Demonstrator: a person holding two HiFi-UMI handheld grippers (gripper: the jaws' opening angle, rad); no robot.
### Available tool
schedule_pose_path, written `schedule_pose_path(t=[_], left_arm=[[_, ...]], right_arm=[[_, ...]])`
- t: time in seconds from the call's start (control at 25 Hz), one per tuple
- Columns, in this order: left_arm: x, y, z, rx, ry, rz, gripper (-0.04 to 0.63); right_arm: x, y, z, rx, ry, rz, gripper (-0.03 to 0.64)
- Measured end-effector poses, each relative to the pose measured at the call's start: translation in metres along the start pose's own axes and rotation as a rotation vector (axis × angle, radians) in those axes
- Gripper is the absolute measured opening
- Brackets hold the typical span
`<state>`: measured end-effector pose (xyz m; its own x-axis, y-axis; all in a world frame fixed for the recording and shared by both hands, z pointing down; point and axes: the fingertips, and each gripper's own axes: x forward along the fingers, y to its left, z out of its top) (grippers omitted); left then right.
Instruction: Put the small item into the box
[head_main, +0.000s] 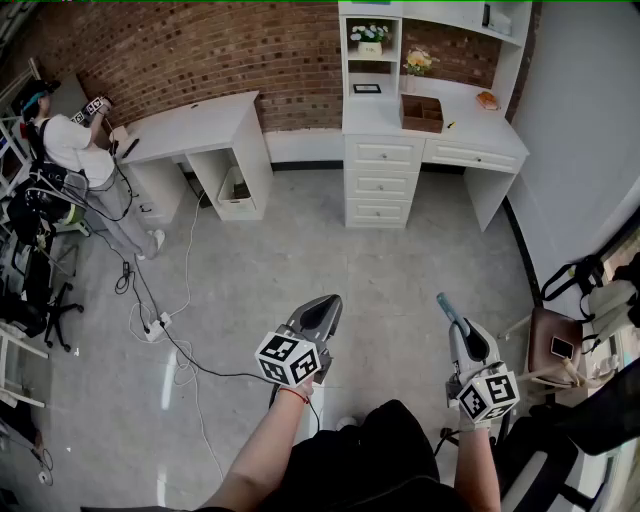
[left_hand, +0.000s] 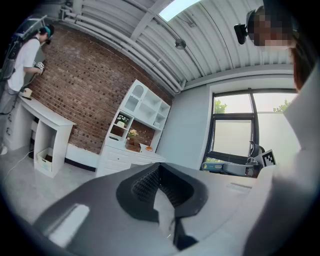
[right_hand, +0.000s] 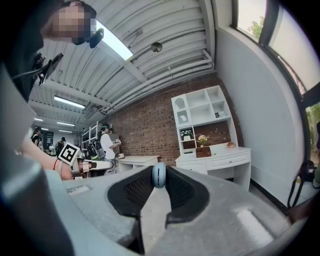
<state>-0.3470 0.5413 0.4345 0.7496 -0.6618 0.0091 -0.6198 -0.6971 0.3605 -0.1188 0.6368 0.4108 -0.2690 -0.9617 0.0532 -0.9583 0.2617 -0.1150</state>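
Note:
My right gripper (head_main: 442, 300) is shut on a small blue rounded item (right_hand: 159, 175), pinched at the jaw tips in the right gripper view. The left gripper (head_main: 329, 302) is held beside it, shut with nothing between its jaws (left_hand: 159, 166). Both hang over the grey floor, well short of the furniture. The box (head_main: 421, 112) is an open brown wooden one on the white desk (head_main: 470, 135) against the brick wall, far ahead of both grippers. The box also shows small in the gripper views, box (right_hand: 202, 152) and box (left_hand: 132, 142).
A small orange object (head_main: 487, 99) lies on the desk right of the box, with flowers (head_main: 417, 61) behind. Another person (head_main: 72, 145) stands at a second white desk (head_main: 195, 124) on the left. Cables (head_main: 165, 325) trail across the floor. A brown seat (head_main: 555, 342) stands at the right.

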Motion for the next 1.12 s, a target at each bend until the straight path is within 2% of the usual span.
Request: schedule_pose_path(t=[0.24,0.44,0.88,1.12], left_arm=[[0.005,-0.001,0.001,-0.002,-0.002,-0.005,0.003],[0.031,0.005,0.003,0.016,0.0,0.003,0.003],[0.126,0.039,-0.006,-0.018,0.044,0.016,0.003],[0.187,0.062,0.007,-0.016,0.05,0.033,0.003]], right_arm=[[0.002,0.002,0.0,-0.013,0.006,-0.002,0.067],[0.02,-0.011,-0.002,-0.012,0.014,-0.017,0.067],[0.094,-0.081,-0.004,0.046,0.004,0.009,0.067],[0.141,-0.128,0.006,0.069,0.003,0.02,0.067]])
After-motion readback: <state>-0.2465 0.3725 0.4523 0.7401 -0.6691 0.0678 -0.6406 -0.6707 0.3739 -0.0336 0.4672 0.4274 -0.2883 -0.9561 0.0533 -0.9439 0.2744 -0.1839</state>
